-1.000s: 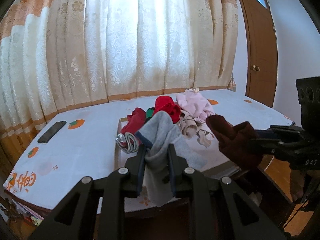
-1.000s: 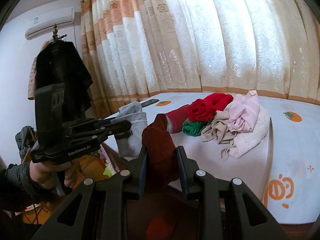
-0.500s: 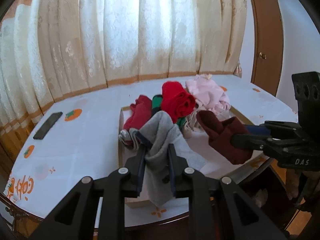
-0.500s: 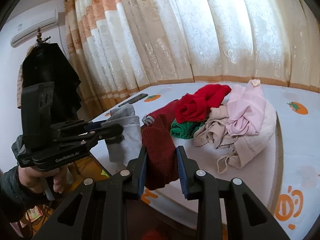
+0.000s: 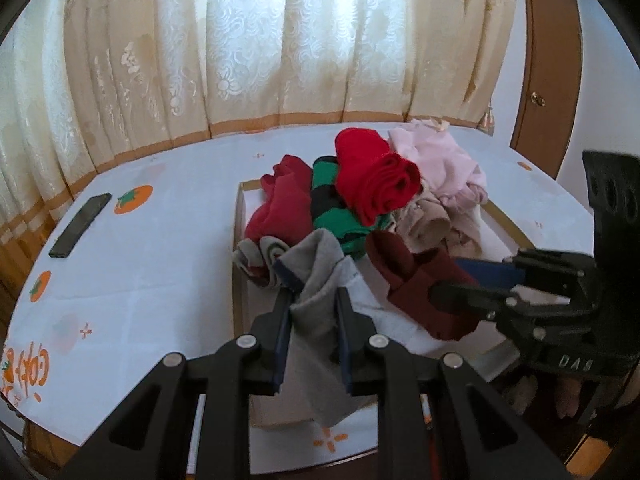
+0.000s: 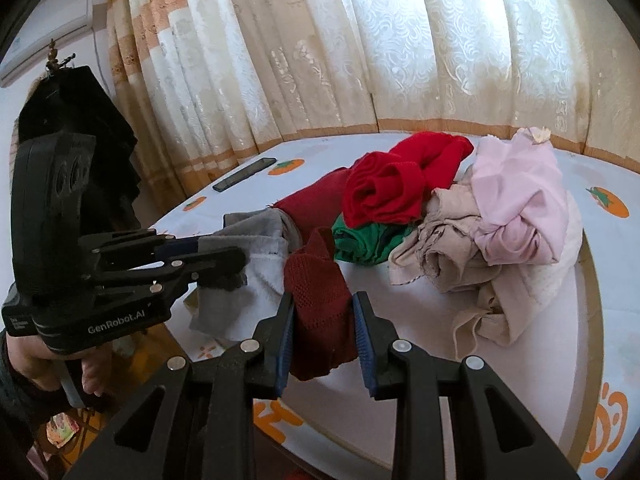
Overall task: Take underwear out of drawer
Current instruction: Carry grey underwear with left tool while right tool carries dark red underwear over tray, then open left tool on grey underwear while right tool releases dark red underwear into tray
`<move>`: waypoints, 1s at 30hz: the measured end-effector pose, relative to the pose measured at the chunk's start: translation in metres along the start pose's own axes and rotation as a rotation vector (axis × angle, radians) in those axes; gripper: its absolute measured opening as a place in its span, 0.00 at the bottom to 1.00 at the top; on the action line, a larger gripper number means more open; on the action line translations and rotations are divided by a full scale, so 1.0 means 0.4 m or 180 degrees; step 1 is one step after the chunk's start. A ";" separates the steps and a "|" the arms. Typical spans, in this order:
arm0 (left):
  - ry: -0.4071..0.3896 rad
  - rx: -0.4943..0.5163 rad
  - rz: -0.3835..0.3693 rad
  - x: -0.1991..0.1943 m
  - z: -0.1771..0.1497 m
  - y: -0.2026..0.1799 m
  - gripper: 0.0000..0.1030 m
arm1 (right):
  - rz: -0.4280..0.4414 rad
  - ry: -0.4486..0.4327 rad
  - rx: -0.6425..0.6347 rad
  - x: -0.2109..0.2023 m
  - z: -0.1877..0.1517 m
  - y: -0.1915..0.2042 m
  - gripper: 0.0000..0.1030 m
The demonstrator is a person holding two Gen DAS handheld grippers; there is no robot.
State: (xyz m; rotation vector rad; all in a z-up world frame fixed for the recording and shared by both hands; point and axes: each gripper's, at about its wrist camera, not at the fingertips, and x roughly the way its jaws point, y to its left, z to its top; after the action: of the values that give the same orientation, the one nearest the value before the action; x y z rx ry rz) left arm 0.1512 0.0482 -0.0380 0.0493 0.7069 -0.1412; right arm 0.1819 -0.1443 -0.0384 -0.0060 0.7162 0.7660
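The left gripper (image 5: 313,312) has its two fingers squeezed on a grey piece of underwear (image 5: 320,276). The grey cloth sticks up above the pads and hangs down below them, over the front edge of the drawer (image 5: 237,264). The right gripper (image 6: 323,320) pinches a dark red knit piece of underwear (image 6: 318,300) in the same way, with the cloth bunched up between its blue pads (image 6: 363,332). The two grippers are side by side, and each one shows in the other's view. A hand (image 6: 48,360) holds the left gripper from below.

Just past the two held pieces, more clothes are piled in the white drawer. There is a bright red roll (image 5: 376,184) on top, a green and black piece (image 5: 332,208) under it, a dark red piece (image 5: 284,204) on the left, a small grey striped roll (image 5: 260,256), a beige piece (image 5: 428,220) and a pink piece (image 5: 440,160) on the right.

The drawer sits on a table with a white cloth (image 5: 160,260) printed with orange fruit. A black phone (image 5: 80,225) lies on the cloth, well apart from the drawer. Cream curtains (image 5: 280,40) hang behind the table, and a brown door (image 5: 552,72) is at the right.
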 end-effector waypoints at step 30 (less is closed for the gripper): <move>-0.0031 0.0065 0.0182 0.004 -0.037 0.000 0.48 | -0.0112 0.0123 0.0113 0.048 -0.008 -0.009 0.44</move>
State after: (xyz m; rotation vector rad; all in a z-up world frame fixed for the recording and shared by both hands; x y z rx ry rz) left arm 0.1430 0.0494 -0.0504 0.0882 0.6938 -0.0940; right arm 0.1920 -0.1357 -0.0529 -0.0011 0.7646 0.7211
